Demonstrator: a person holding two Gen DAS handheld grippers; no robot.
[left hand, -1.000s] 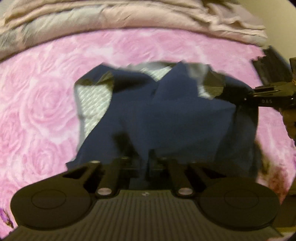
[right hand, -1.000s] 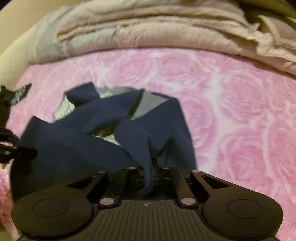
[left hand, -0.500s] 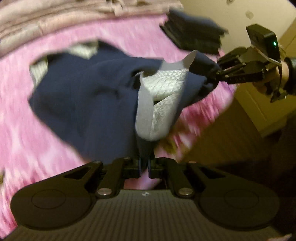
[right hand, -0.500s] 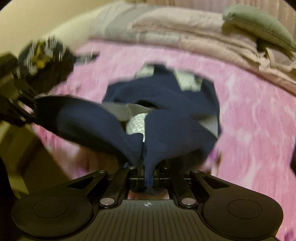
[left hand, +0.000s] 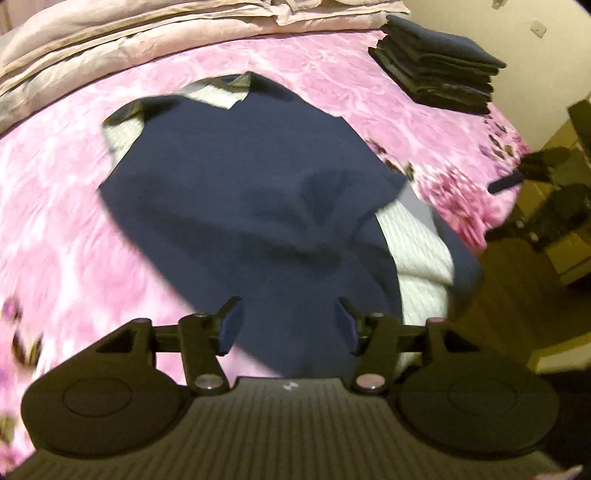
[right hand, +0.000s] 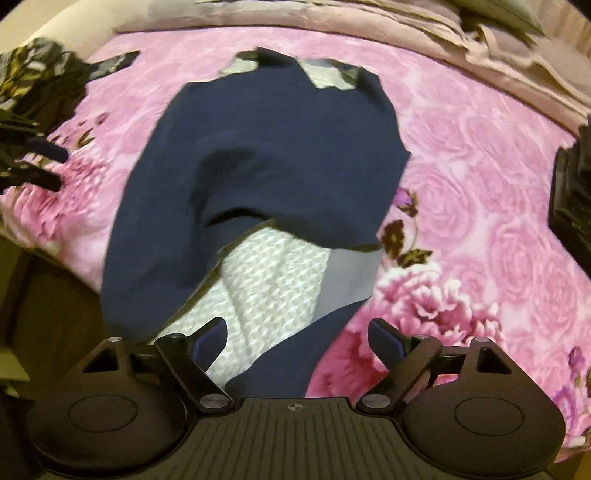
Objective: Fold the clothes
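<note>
A navy garment [left hand: 240, 192] with a white mesh lining [left hand: 417, 243] lies on the pink rose bedspread [left hand: 55, 221], its near end draping over the bed's edge. In the right wrist view the garment [right hand: 266, 147] lies lengthwise, with the lining [right hand: 266, 280] showing at its near end. My left gripper [left hand: 288, 325] is open just above the garment's near edge and holds nothing. My right gripper [right hand: 295, 339] is open over the lining and holds nothing. The right gripper also shows at the far right of the left wrist view [left hand: 517, 177].
A stack of folded dark clothes [left hand: 439, 62] sits at the bed's far right corner. A rumpled beige duvet [left hand: 129, 33] runs along the back. A heap of dark patterned clothes [right hand: 37, 77] lies at the left of the right wrist view. The bed edge drops off near both grippers.
Both grippers were shut on the navy garment and lifted it toward the bed edge. Now both have opened and let it go, and it lies spread on the bedspread.
</note>
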